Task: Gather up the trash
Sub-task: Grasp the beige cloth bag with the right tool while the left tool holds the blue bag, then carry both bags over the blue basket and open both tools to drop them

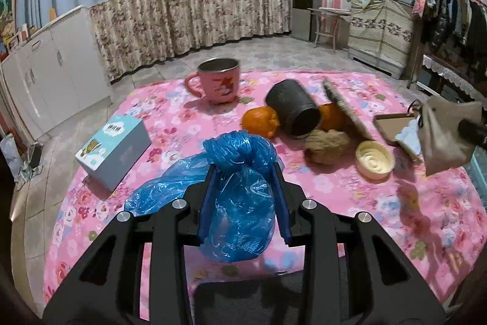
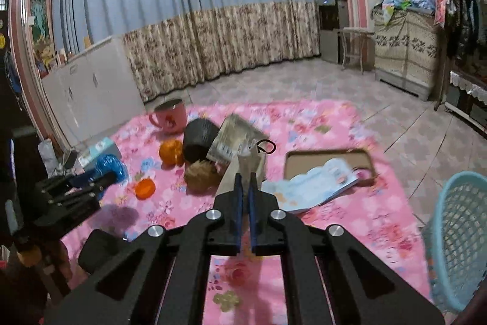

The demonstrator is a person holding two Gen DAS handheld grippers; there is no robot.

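The left gripper (image 1: 246,172) pinches a blue plastic bag (image 1: 240,203) between half-spread fingers; the right gripper (image 2: 246,183), nearly closed, pinches a beige wrapper (image 2: 243,165).

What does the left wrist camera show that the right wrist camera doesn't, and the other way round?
Only the left wrist view shows the cream-filled round lid near the table's right side. Only the right wrist view shows the light blue basket at the far right. Both show the left claw shut on the blue plastic bag, the right claw shut on the beige pouch, and the pink mug.
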